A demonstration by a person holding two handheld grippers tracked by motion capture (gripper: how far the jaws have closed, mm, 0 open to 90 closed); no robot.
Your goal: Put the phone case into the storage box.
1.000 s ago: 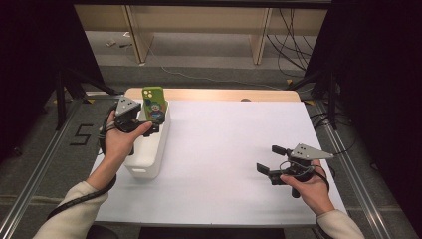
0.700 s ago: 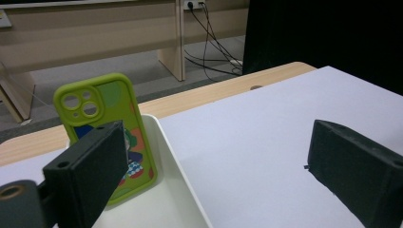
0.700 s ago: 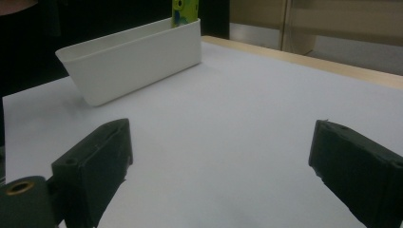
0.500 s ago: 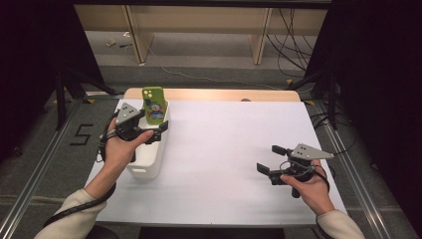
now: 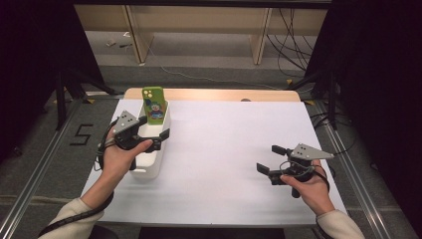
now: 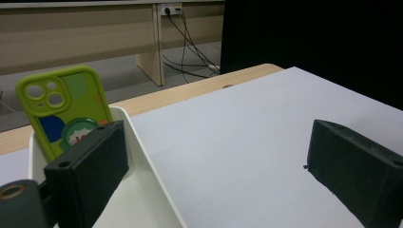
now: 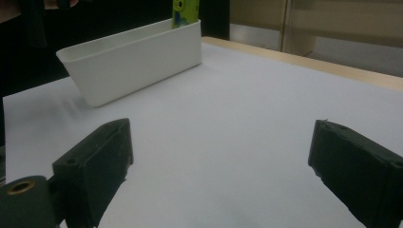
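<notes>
Phone case (image 5: pixel 154 105) stands in the tub's (image 5: pixel 149 168) far end, on the table's (image 5: pixel 234 149) left.

The left gripper (image 6: pixel 223 175) has its two black jaws spread wide with nothing between them. One jaw hangs over the inside of a white plastic bin (image 6: pixel 142 156); the other hangs over the white table surface (image 6: pixel 247 123). Beyond the first jaw, a green phone case with a cartoon print (image 6: pixel 64 111) stands leaning against the bin's far wall.

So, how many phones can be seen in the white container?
1. The green phone stands upright at the far end of the white container, leaning on its end wall. Part of the container's inside is hidden behind the left gripper, so another could lie there.
</notes>
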